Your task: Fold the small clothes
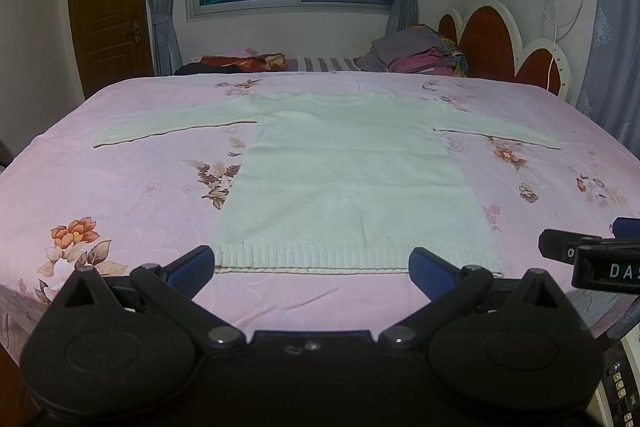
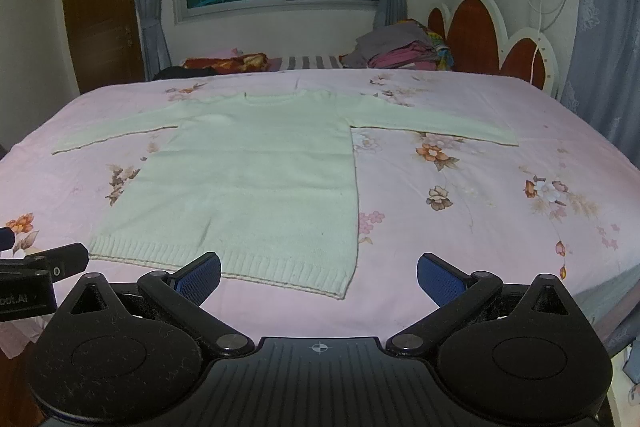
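Note:
A small white knit sweater (image 1: 344, 183) lies flat on the pink floral bedspread (image 1: 132, 187), both sleeves spread sideways, ribbed hem toward me. My left gripper (image 1: 312, 269) hovers open just short of the hem, nothing between its blue pads. In the right wrist view the same sweater (image 2: 240, 179) lies left of centre, and my right gripper (image 2: 319, 277) is open near the hem's right corner, holding nothing. Each gripper shows at the edge of the other's view: the right gripper (image 1: 592, 255) and the left gripper (image 2: 44, 267).
A pile of folded clothes (image 1: 416, 55) sits at the far side by the red and white headboard (image 1: 500, 43). A dark and red bundle (image 1: 236, 63) lies at the far left. A window, curtains and a wooden door (image 1: 108, 7) stand behind the bed.

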A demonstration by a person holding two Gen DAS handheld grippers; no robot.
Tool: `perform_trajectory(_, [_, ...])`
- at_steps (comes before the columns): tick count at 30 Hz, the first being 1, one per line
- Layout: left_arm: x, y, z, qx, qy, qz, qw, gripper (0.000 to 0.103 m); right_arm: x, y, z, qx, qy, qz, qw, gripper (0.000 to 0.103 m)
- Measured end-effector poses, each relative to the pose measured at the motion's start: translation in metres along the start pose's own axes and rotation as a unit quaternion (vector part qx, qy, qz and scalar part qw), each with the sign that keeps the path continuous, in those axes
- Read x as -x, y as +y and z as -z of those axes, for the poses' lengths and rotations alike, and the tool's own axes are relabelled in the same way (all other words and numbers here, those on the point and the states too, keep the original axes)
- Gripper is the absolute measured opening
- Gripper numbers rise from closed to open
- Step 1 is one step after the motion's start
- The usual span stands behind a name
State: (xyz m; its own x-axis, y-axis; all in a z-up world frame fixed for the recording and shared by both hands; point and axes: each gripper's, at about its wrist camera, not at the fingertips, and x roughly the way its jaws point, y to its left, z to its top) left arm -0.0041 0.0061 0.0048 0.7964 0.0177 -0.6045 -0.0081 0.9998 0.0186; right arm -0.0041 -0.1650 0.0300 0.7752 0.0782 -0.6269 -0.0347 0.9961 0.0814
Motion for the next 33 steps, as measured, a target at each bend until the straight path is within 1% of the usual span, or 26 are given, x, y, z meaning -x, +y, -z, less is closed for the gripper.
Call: perform_trajectory(33, [-0.0010, 0.0004, 0.0009, 0.001, 0.002, 0.000, 1.0000, 0.103, 0.0004, -0.0011, 0.0008, 0.000, 0.001, -0.003, 1.000, 0.103])
